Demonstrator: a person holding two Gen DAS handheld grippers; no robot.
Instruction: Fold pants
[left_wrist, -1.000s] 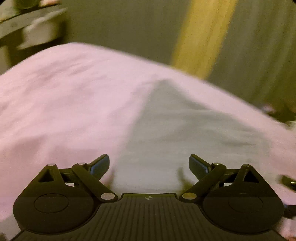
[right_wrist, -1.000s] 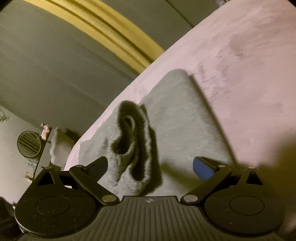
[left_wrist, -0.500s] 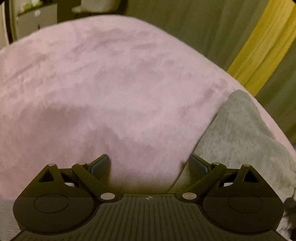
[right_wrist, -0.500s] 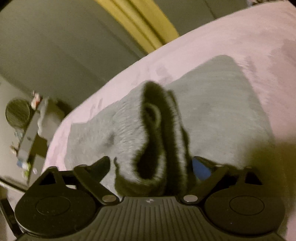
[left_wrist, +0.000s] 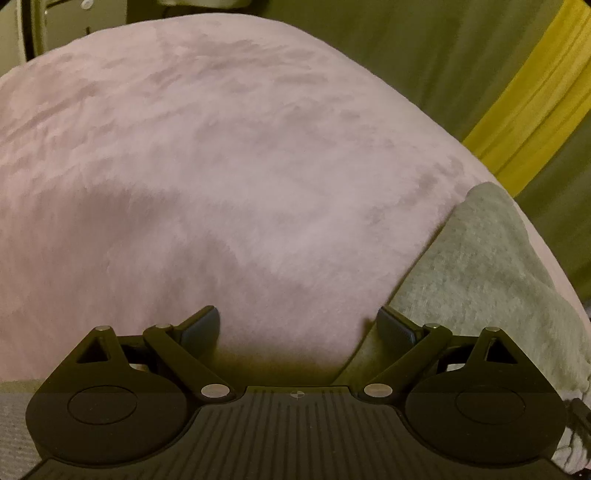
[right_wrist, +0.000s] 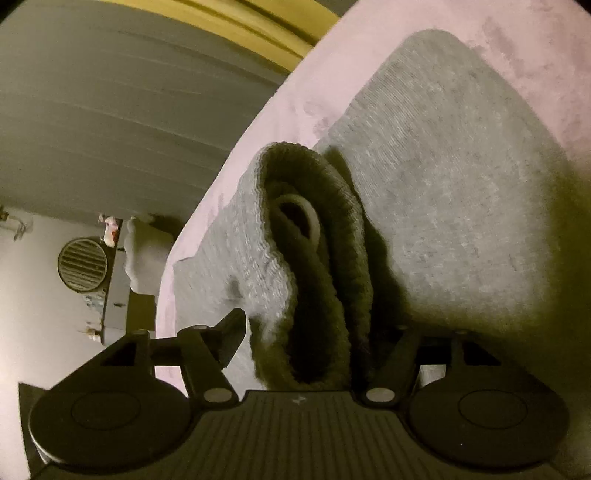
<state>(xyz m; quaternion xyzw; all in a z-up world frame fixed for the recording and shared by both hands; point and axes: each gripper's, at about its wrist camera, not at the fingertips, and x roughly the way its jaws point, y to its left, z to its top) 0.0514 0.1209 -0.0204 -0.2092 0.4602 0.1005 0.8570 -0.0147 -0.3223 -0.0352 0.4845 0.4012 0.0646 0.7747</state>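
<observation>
Grey knit pants (right_wrist: 461, 184) lie flat on a pink fuzzy blanket (right_wrist: 332, 74). Their ribbed end (right_wrist: 314, 221) stands up in a thick rolled fold. My right gripper (right_wrist: 317, 328) has that fold between its jaws, which are closing; the pads do not visibly squeeze the cloth. In the left wrist view the pants (left_wrist: 491, 266) fill the lower right. My left gripper (left_wrist: 299, 325) hangs open low over the blanket (left_wrist: 221, 166), empty, its right finger at the pants' edge.
Olive curtains with a yellow stripe (left_wrist: 535, 92) hang past the blanket's far edge. A pale cabinet (left_wrist: 55, 22) stands at the back left. Beside the bed are a round grille (right_wrist: 83, 264) and a low stand with small items.
The left view swung off the pants onto the pink blanket and sank lower. My right gripper moved in on the rolled ribbed fold and its jaws narrowed around it.
</observation>
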